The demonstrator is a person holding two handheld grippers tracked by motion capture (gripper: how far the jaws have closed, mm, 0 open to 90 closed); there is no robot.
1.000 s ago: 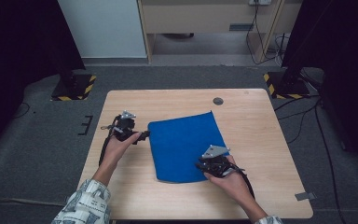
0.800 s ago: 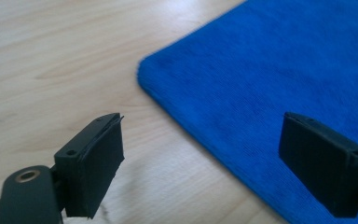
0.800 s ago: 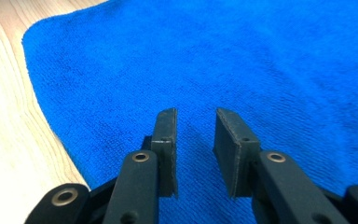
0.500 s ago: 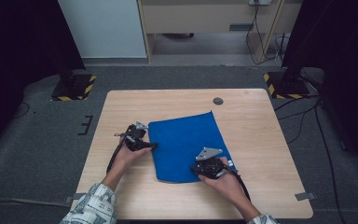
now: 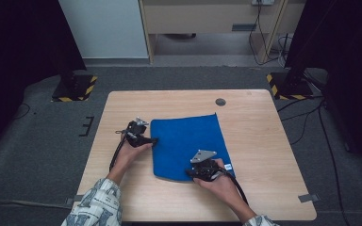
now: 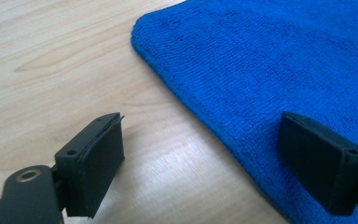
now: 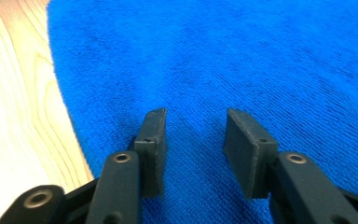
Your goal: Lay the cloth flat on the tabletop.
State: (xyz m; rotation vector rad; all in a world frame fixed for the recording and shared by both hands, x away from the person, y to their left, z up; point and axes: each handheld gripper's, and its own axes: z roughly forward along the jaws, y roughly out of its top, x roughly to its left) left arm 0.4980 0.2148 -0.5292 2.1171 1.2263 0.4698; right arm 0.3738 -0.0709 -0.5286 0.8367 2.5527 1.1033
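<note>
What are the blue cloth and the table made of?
The blue cloth looks like soft terry or microfibre: its matte surface shows fine looped rows and a thick rolled edge. The table looks like pale wood or wood-look laminate: grain lines under a slight sheen.

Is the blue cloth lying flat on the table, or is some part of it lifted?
Flat. The cloth lies smooth on the table, with no raised corner in the high view; its edge rests on the wood in the left gripper view.
</note>
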